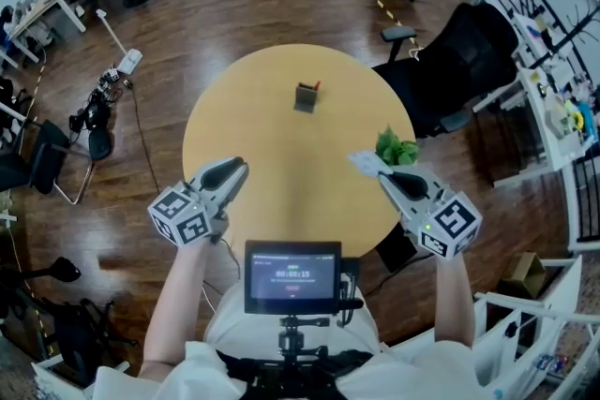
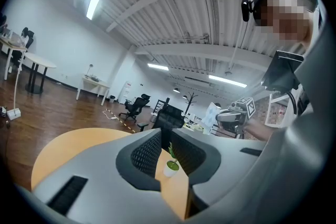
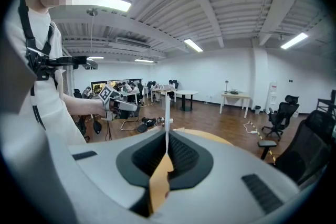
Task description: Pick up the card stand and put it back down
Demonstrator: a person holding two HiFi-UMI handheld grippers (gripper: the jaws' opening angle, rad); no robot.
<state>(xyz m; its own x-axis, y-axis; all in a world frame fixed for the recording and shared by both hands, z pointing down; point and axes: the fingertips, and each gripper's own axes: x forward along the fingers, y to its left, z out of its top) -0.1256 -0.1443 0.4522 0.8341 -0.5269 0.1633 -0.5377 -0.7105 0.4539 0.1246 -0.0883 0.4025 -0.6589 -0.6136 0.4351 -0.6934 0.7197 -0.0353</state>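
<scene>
Card stand (image 1: 307, 96): small, dark, boxy, red detail at top. Stands upright on tabletop (image 1: 244, 136), far half, alone.

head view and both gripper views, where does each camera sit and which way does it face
Head view: on the person's head, looking steeply down at the table, card stand and plant; forearms, left tongs and right tongs show.
Left gripper view: on the left tongs, facing across the table to the plant; the right tongs show beyond.
Right gripper view: on the right tongs, shut on a white card, facing the left tongs; torso at left.
Shared: each gripper view shows the other tongs.
</scene>
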